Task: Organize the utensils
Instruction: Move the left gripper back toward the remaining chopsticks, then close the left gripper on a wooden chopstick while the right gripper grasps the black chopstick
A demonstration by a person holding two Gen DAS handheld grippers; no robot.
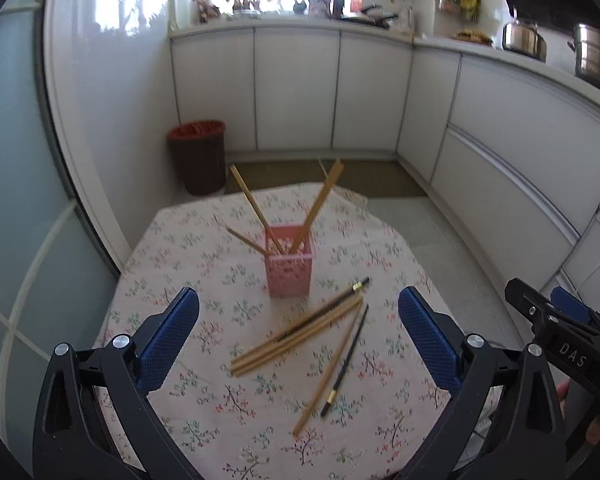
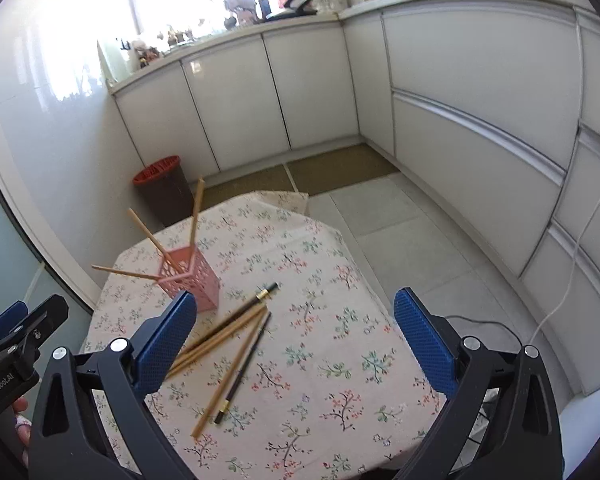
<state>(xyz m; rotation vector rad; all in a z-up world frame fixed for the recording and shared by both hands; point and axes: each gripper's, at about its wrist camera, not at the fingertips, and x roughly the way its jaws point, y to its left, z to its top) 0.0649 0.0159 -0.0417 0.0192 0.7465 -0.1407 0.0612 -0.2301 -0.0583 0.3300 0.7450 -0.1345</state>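
A pink lattice utensil holder (image 1: 289, 266) stands on the floral tablecloth (image 1: 220, 400) and holds three wooden chopsticks (image 1: 318, 204) leaning outward. Several loose chopsticks (image 1: 300, 334), wooden and dark, lie on the cloth in front of it. My left gripper (image 1: 299, 338) is open and empty, above the loose chopsticks. In the right wrist view the holder (image 2: 192, 280) is at left and the loose chopsticks (image 2: 232, 344) lie left of centre. My right gripper (image 2: 295, 340) is open and empty above the cloth (image 2: 340, 380), just right of the chopsticks.
A dark waste bin with a red rim (image 1: 198, 156) stands on the floor beyond the table. White cabinets (image 1: 296, 88) run along the back and right. Pots (image 1: 524, 38) sit on the counter. A white cable (image 2: 572, 280) hangs at right.
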